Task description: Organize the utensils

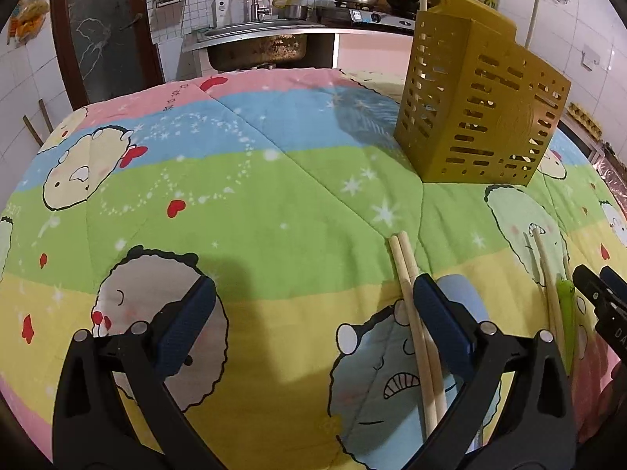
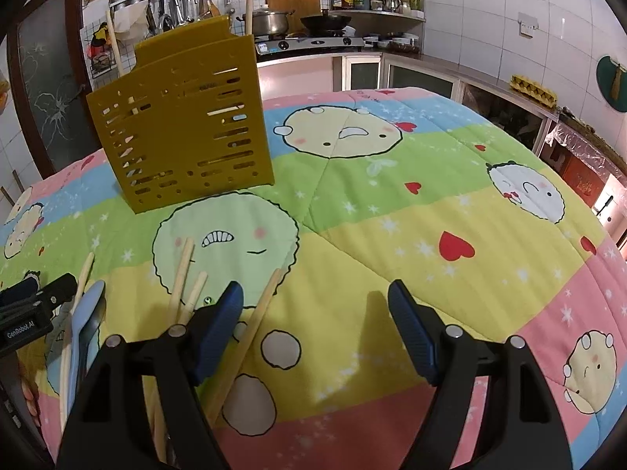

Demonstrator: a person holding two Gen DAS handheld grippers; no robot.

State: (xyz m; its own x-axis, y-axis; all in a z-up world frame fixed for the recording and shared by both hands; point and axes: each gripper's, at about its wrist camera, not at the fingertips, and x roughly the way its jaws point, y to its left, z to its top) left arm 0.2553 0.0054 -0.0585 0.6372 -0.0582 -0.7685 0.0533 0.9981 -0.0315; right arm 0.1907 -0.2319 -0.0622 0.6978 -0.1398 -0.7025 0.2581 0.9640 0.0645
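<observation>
1. A pair of wooden chopsticks (image 1: pixel 415 337) lies side by side on the quilt-covered bench (image 1: pixel 274 203), near its front edge, just inside the right finger of the left hand-held gripper (image 1: pixel 313 325).
2. More chopsticks (image 2: pixel 184 278) and a blue spoon (image 2: pixel 84 313) lie scattered beside them, near the front edge.
3. The gold slotted utensil holder (image 1: pixel 478 105) stands upright toward the far edge, well apart from the loose utensils, with a stick poking out of its top.
4. The left hand-held gripper is spread wide, gripping nothing.
5. The right hand-held gripper (image 2: pixel 315 329) also stands wide apart, empty, over the quilt.
</observation>
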